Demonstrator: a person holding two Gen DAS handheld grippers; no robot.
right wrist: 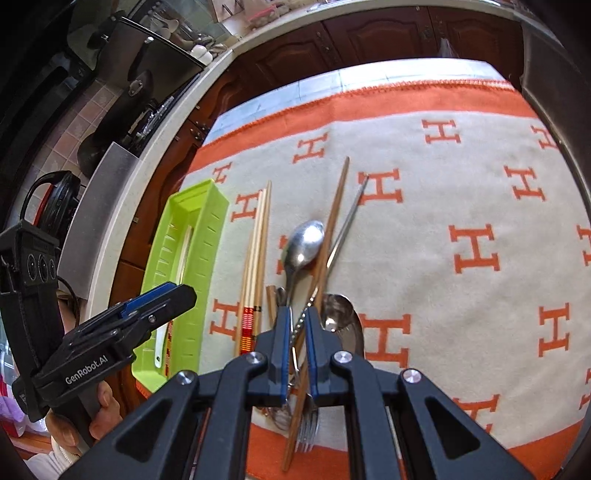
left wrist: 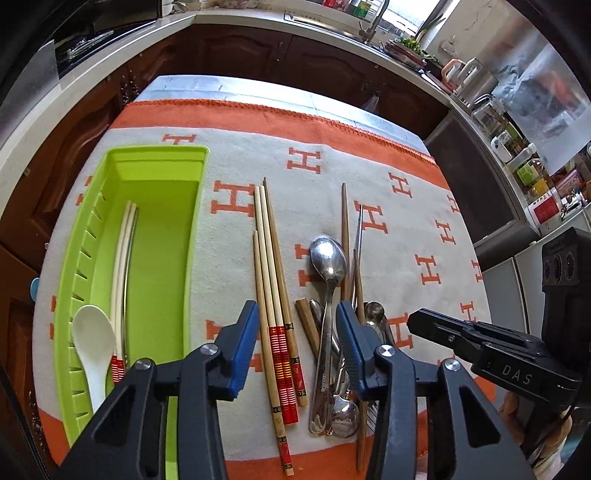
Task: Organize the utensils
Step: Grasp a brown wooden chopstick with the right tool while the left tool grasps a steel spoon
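A green utensil tray [left wrist: 184, 206] lies at the left of the cloth and holds a white spoon [left wrist: 92, 343] and pale chopsticks [left wrist: 123, 258]. Bamboo chopsticks with red ends [left wrist: 271, 295] lie beside it. A pile of steel spoons [left wrist: 328, 266], a fork [right wrist: 308, 424], a brown chopstick [right wrist: 334, 210] and a metal chopstick [right wrist: 349, 214] lies to the right. My left gripper [left wrist: 297, 312] is open above the bamboo chopsticks and spoons. My right gripper [right wrist: 297, 317] is nearly shut over the pile, with a twisted metal handle [right wrist: 301, 321] between its fingers; contact is unclear.
The table carries a grey cloth [left wrist: 369, 166] with orange H marks and an orange border. Kitchen counters with a sink [left wrist: 332, 22], bottles and jars [left wrist: 524, 166] ring the table. Dark cabinets [right wrist: 369, 40] stand behind. The left gripper shows in the right wrist view [right wrist: 147, 306].
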